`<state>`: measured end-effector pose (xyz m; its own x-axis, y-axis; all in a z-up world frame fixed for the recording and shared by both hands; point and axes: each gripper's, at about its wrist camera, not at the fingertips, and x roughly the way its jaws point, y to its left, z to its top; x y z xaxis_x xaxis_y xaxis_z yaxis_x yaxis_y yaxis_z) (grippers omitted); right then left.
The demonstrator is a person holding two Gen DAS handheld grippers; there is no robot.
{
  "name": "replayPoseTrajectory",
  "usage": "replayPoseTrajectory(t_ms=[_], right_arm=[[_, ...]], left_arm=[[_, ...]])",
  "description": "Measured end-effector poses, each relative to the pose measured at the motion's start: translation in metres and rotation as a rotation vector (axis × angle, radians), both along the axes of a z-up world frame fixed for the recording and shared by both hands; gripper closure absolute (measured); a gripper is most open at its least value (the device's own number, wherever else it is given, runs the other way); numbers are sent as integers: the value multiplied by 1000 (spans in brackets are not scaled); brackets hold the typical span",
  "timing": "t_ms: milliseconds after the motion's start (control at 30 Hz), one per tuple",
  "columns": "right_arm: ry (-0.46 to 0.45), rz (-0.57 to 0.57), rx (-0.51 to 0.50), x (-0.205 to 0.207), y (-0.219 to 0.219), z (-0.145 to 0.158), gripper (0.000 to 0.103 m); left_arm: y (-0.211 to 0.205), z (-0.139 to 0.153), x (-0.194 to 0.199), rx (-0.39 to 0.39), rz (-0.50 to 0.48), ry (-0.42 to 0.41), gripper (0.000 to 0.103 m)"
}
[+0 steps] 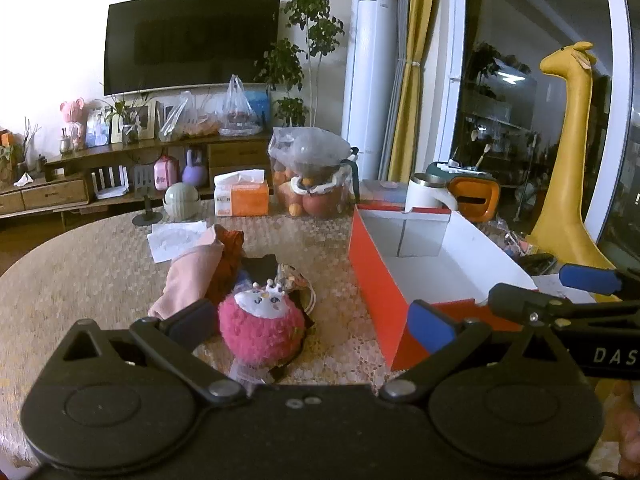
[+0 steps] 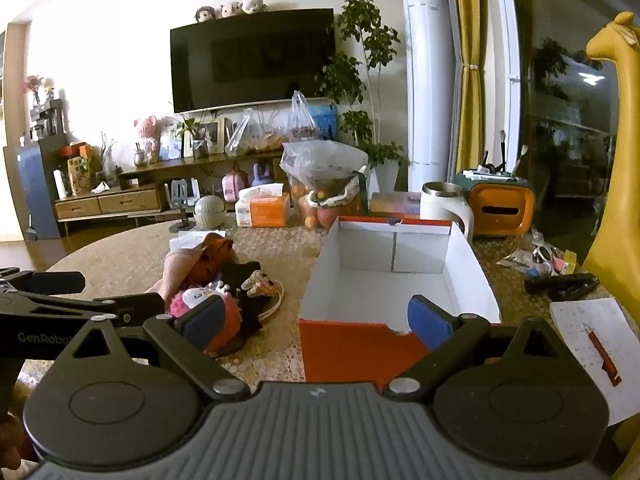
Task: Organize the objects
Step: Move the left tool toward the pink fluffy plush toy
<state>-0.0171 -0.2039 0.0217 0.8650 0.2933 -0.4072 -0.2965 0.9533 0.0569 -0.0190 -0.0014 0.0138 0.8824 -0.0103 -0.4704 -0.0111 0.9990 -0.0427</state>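
Both grippers are spread wide, holding nothing. The left gripper hovers over a pink plush toy heading a pile with rolled pink cloth. Ahead of the right gripper sits an open red-and-white box; a tissue box and bagged fruit stand beyond.

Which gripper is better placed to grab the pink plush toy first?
Left. The open left gripper already frames the pink plush toy, while the open right gripper faces the empty box.
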Motion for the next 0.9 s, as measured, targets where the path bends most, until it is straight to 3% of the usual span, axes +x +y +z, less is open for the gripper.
replayPoseTrajectory(t_ms=[500, 900], right_arm=[[-17, 9, -5, -2, 1, 0, 5], [-31, 7, -41, 10, 5, -1, 5]], left_arm=[[1, -1, 0, 15, -6, -8, 1], [2, -9, 17, 14, -33, 35, 1]])
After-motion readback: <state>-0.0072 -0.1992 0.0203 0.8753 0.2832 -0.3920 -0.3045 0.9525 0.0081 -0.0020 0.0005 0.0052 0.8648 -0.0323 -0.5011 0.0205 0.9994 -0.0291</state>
